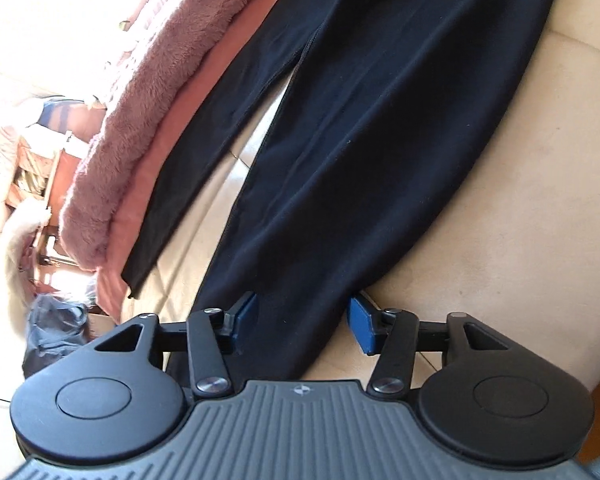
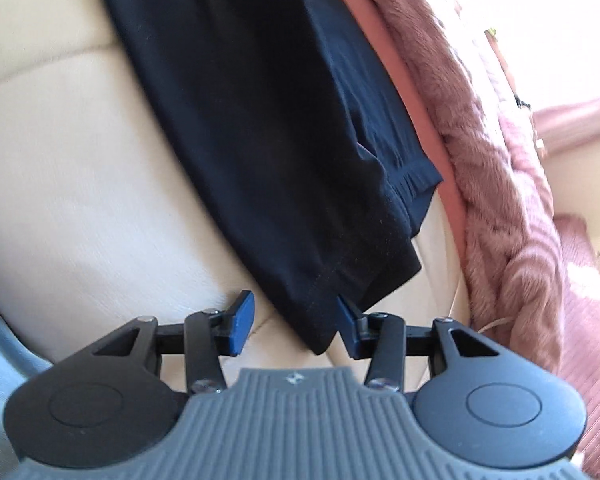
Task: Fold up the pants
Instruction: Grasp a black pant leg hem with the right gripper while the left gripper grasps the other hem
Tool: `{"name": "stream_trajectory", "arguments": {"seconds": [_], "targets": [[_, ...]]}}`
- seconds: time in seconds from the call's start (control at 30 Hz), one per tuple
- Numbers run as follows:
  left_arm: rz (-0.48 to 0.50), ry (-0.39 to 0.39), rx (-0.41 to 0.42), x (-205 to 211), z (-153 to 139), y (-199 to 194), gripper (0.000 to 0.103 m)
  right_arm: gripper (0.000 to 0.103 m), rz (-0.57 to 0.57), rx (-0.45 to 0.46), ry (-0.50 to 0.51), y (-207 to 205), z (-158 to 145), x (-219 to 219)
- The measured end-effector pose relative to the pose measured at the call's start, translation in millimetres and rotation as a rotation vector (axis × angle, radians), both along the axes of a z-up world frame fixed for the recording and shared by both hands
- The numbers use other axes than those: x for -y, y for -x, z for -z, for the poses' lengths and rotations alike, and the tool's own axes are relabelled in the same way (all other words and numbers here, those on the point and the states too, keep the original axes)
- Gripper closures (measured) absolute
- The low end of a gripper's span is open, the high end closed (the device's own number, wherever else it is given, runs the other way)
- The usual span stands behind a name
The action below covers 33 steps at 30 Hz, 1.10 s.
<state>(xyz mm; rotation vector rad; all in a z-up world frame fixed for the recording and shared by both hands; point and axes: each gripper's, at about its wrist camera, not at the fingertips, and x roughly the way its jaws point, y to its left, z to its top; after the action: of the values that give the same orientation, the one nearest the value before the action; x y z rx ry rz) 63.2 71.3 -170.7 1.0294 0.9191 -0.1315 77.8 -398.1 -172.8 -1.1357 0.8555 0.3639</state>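
Note:
Black pants (image 1: 372,128) lie spread on a cream leather sofa (image 1: 520,208). In the left wrist view both legs run away from me, and my left gripper (image 1: 302,322) is open with the near leg's lower end between its blue pads. In the right wrist view the pants (image 2: 260,120) show their waistband end, and my right gripper (image 2: 296,326) is open with the waistband corner (image 2: 320,320) between its blue pads. Neither gripper is closed on the cloth.
A fluffy pink blanket (image 1: 156,112) and a pink cloth lie along the sofa beside the pants, also in the right wrist view (image 2: 500,184). Furniture and a dark bag (image 1: 56,328) stand beyond the sofa edge at the left.

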Motion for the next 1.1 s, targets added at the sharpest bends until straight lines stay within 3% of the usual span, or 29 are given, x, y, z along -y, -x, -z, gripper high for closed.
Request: {"name": "stream_trajectory", "arguments": {"seconds": [0.1,0.2,0.23,0.27,0.33,0.43,0.7,1.1], "targets": [[-0.031,0.033,-0.033,2.5,0.4,-4.7,0.078,0.062,-0.088,0.033,0.071,3.3,8.6,-2.3],[-0.010,0.008,-0.048,6.3,3.4,-3.1,0.091,0.063,-0.153,0.070,0.112,9.7,14.5,-2.5],[-0.003,0.003,-0.052,7.2,4.3,-1.9,0.097,0.068,-0.161,0.076,0.118,10.5,14.8,-1.8],[-0.002,0.007,-0.056,7.3,4.7,-1.6,0.099,0.072,-0.164,0.082,0.129,10.4,15.3,-1.4],[0.001,0.009,-0.056,7.1,4.7,-1.0,0.100,0.092,-0.145,0.070,0.159,7.5,19.1,-1.8],[0.014,0.006,-0.053,6.0,3.4,-1.2,0.101,0.098,-0.129,0.059,0.164,2.0,21.9,-4.3],[-0.009,0.076,-0.028,2.6,-12.8,5.9,0.101,0.103,-0.089,0.037,0.152,17.3,10.1,-4.7],[-0.009,0.235,0.044,13.3,-61.7,48.2,0.102,0.103,0.017,-0.055,0.126,85.4,-15.3,14.2]]}}
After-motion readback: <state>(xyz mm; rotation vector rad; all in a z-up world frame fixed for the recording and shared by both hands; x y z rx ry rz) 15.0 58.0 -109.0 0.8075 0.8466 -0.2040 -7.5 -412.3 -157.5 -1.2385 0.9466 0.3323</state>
